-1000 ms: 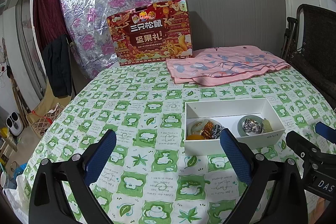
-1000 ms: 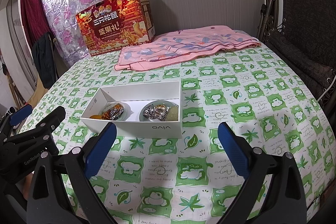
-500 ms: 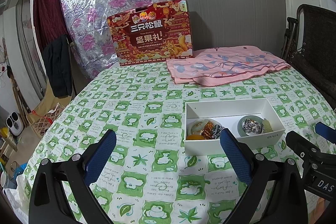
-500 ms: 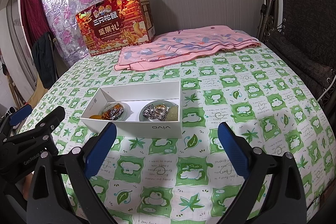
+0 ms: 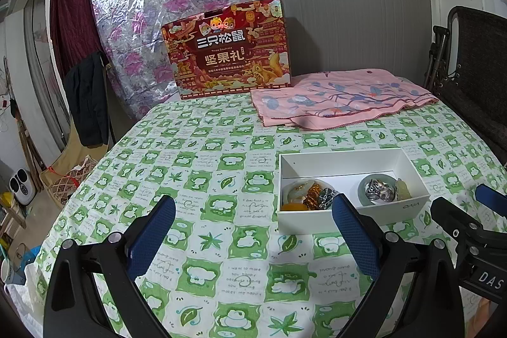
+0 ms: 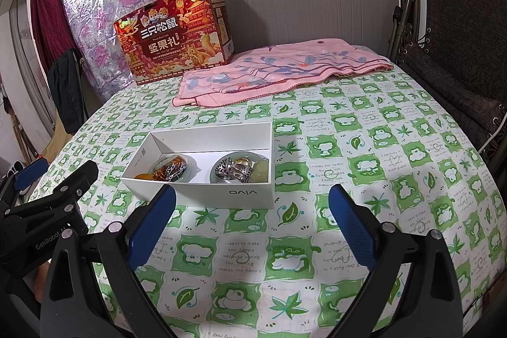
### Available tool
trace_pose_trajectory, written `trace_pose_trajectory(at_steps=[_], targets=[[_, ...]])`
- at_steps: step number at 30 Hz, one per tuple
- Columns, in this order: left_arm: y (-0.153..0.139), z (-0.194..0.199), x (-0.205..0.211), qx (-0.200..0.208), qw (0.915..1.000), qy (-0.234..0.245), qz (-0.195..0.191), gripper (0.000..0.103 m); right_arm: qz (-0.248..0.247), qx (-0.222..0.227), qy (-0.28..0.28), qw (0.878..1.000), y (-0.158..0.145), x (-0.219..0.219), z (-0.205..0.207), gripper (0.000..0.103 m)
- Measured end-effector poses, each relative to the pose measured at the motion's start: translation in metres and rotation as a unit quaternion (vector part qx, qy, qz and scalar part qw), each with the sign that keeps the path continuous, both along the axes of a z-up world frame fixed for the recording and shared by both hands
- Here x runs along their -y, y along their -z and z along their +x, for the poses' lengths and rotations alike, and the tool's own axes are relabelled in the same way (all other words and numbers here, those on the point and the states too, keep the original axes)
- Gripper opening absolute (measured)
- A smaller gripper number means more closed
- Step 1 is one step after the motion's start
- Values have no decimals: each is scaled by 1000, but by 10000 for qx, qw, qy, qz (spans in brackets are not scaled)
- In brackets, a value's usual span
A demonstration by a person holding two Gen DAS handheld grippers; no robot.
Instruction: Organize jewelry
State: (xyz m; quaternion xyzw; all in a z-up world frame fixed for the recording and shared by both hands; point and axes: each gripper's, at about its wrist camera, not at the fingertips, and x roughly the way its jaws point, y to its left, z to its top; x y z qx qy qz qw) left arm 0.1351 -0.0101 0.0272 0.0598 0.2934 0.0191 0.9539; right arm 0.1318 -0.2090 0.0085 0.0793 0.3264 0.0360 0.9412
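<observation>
A white open box (image 5: 393,211) (image 6: 202,195) sits on the green-and-white tablecloth. Inside it are two small dishes. The left dish (image 5: 309,195) (image 6: 169,170) holds amber, gold and silvery pieces; the right dish (image 5: 378,190) (image 6: 237,171) holds silver rings, with a pale green stone beside them. My left gripper (image 5: 253,230) hovers open over the cloth, nearer than the box and to its left, with nothing between its fingers. My right gripper (image 6: 252,220) is open too, just in front of the box's right end, and holds nothing.
A red gift carton (image 5: 228,53) (image 6: 174,37) stands at the table's far edge beside a folded pink cloth (image 5: 339,100) (image 6: 279,68). A dark chair (image 6: 459,37) stands to the right of the table. Clothes and a floral sheet hang at the far left.
</observation>
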Motion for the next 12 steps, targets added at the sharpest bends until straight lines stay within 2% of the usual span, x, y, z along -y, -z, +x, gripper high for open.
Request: trace_pose_trajectory(at_steps=[12], targets=[[0,-2,3,51,9999,-104,3,97,0,3,-3,10000,0,0,0,92]])
